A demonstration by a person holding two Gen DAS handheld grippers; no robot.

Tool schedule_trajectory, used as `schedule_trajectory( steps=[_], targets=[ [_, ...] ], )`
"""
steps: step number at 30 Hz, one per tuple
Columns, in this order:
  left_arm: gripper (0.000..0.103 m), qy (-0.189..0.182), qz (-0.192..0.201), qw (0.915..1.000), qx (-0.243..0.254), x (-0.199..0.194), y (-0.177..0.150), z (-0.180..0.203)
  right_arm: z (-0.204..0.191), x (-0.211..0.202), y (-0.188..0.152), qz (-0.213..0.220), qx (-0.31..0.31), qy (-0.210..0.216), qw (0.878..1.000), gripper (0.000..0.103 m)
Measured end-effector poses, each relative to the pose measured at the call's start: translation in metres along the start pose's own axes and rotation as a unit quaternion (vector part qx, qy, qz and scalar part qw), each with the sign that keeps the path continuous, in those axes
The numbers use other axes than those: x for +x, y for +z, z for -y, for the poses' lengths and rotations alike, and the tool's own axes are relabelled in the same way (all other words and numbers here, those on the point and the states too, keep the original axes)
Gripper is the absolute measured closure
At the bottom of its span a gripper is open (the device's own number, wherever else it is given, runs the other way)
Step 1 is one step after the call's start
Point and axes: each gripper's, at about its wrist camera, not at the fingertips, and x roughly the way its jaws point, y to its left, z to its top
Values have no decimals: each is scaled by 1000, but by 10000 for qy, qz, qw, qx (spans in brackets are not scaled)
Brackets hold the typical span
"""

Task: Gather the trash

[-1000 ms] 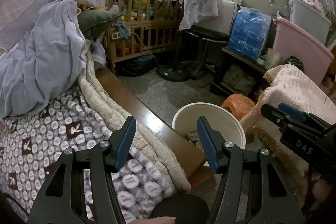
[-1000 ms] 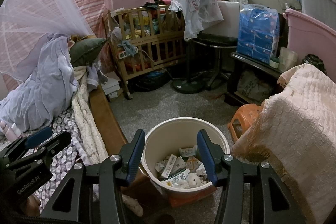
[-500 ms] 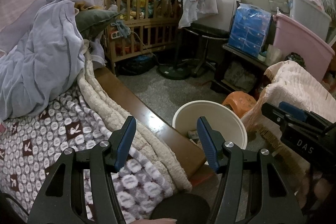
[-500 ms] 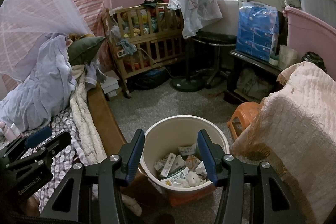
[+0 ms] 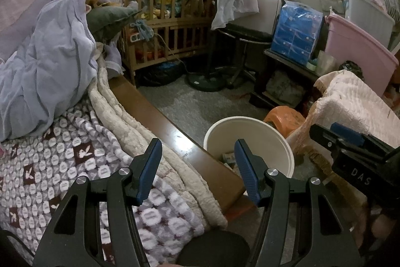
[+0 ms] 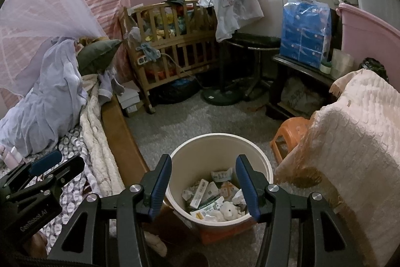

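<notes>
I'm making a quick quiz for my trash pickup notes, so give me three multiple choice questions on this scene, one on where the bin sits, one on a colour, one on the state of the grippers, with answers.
1. Where does the white trash bucket stand?
A. On the bed
B. On the floor between the wooden bed edge and the orange stool
C. Inside the wooden crib

2. What colour are the pads on the fingers of the right gripper?
A. Blue
B. Red
C. Yellow

3. What state are the two grippers in?
A. Both shut on trash
B. Left shut, right open
C. Both open and holding nothing

Answers:
1 B, the bucket rests on grey floor with the bed edge on one side and the stool on the other.
2 A, both pads show blue.
3 C, the left gripper and the right each show a wide gap with nothing between the fingers.
</notes>
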Motion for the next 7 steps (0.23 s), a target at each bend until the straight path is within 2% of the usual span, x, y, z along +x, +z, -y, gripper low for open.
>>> schedule_trajectory(
  steps=[3,7],
  targets=[
    [44,-106,-44,9999,-61,3,-1,-6,-6,3,-1,-57,-65,13,10000,52],
    [44,29,-111,9997,-202,2,-7,-27,-23,7,2,-103,-224,108,9996,51]
  ],
)
